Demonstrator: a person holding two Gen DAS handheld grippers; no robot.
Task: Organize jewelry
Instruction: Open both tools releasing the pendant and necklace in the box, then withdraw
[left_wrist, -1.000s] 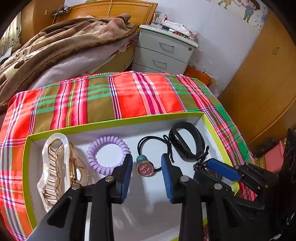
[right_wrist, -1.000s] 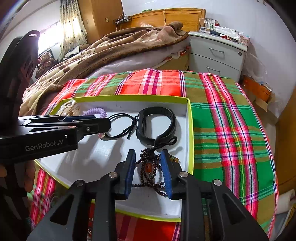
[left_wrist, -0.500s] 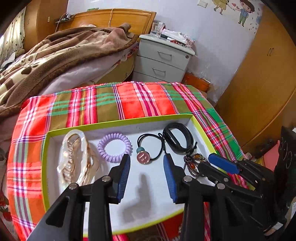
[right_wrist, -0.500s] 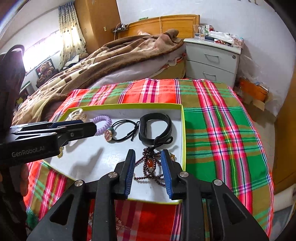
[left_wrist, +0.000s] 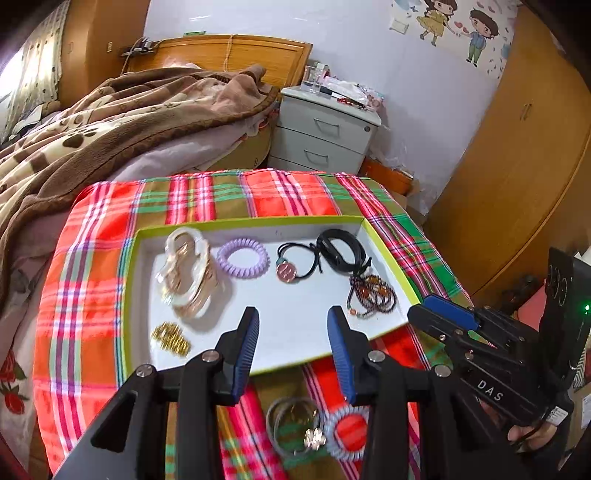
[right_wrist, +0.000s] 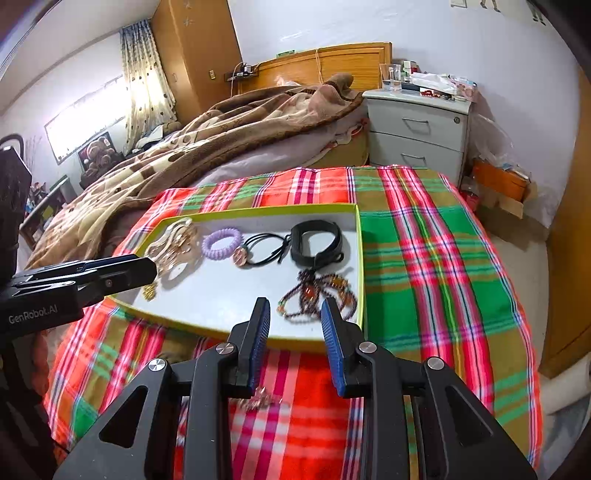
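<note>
I see the plaid-covered counter (right_wrist: 436, 258) carrying a green-rimmed white tray (left_wrist: 295, 306), which holds, left to right, a clear claw clip (left_wrist: 186, 273), a lilac coil tie (left_wrist: 242, 257), a black elastic with a round charm (left_wrist: 295, 260), a black band (left_wrist: 338, 251) and a dark bead bracelet (left_wrist: 371, 295). Near its left corner lies a small gold clip (left_wrist: 170, 339). My left gripper (left_wrist: 291, 325) and right gripper (right_wrist: 293, 317) hover over the tray's near edge, jaws spread and gripping nothing.

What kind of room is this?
Most likely a bedroom in someone's home. There is a bed with a rumpled brown blanket, a nightstand with drawers beside it, and cartoon stickers on the wall.
</note>
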